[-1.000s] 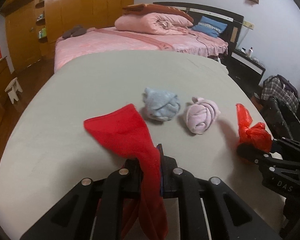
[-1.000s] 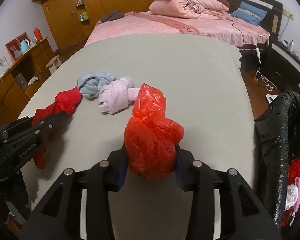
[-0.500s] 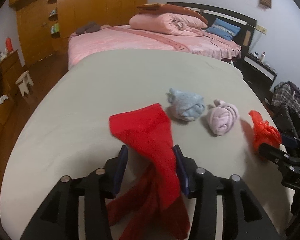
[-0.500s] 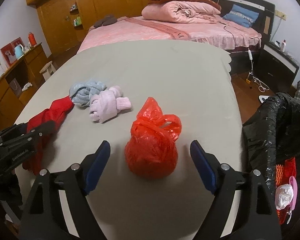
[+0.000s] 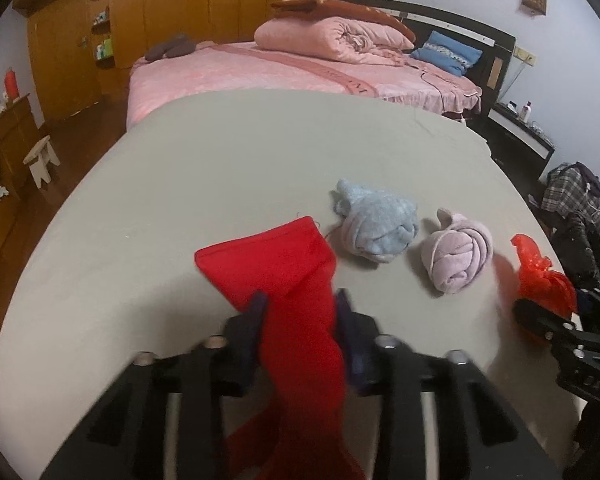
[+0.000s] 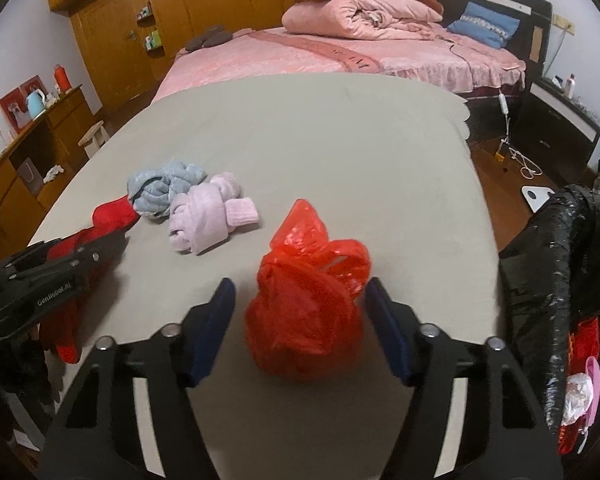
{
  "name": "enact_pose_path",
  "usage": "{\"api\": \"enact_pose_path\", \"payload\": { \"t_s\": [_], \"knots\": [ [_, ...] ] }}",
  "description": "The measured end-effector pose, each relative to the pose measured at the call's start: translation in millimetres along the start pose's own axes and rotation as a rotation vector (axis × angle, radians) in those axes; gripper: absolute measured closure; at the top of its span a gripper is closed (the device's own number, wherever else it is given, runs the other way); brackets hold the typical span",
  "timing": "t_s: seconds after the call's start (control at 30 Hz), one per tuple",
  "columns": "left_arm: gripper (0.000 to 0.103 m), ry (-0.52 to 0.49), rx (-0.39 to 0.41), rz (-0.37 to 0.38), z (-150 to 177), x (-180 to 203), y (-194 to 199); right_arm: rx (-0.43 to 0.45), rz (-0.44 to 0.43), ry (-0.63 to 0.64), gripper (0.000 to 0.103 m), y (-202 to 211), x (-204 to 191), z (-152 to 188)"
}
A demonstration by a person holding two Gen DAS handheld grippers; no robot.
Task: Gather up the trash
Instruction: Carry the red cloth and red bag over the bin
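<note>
- Left wrist view: left gripper [image 5: 298, 300], jaws just narrowed around a long red cloth [image 5: 288, 280] on the grey-covered table [image 5: 180, 184]; pads blurred, contact with the cloth impossible to tell. Beyond, light blue knotted towel ball [image 5: 376, 228] beside pale pink knotted towel ball [image 5: 458, 256]. At right edge, black finger lettered "DAS", partly cut off, next to a knotted red plastic bag [image 5: 544, 280].
- Right wrist view: right gripper [image 6: 300, 308], jaws just narrowed but clear gaps at both blue pads; red bag between them, resting on the table, unheld. "GenRobot.AI" legible on the other gripper at left. Black trash bag [image 6: 556, 280] hanging off the table's right edge.
</note>
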State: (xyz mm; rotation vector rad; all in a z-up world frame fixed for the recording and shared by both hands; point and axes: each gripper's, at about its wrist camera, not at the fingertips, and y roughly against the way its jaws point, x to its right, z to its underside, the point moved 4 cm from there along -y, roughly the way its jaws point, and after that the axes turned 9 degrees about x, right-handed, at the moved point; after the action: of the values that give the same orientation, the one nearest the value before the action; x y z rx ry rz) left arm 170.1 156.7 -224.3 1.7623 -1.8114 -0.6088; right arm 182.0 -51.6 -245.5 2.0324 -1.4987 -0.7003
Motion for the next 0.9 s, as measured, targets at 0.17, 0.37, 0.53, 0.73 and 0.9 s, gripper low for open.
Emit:
{"api": "enact_pose_path", "payload": {
  "t_s": [0.17,0.37,0.53,0.73,0.9],
  "knots": [
    [0.093,0.004,0.007,-0.002,2,0,3,-0.012,-0.026,0.027,0.058,0,-9,2],
    [0.094,0.016,0.054,-0.004,-6,4,20,0.034,-0.048,0.023,0.059,14,-8,-12],
    [0.094,0.006,0.108,-0.003,-19,10,45,0.073,-0.064,0.006,0.059,30,-6,-26],
    [0.094,-0.003,0.164,0.004,-36,19,71,0.120,-0.081,0.010,0.059,54,-4,-40],
    [0.094,-0.016,0.193,0.013,-47,35,89,0.160,-0.086,0.011,0.059,75,4,-49]
  ]
}}
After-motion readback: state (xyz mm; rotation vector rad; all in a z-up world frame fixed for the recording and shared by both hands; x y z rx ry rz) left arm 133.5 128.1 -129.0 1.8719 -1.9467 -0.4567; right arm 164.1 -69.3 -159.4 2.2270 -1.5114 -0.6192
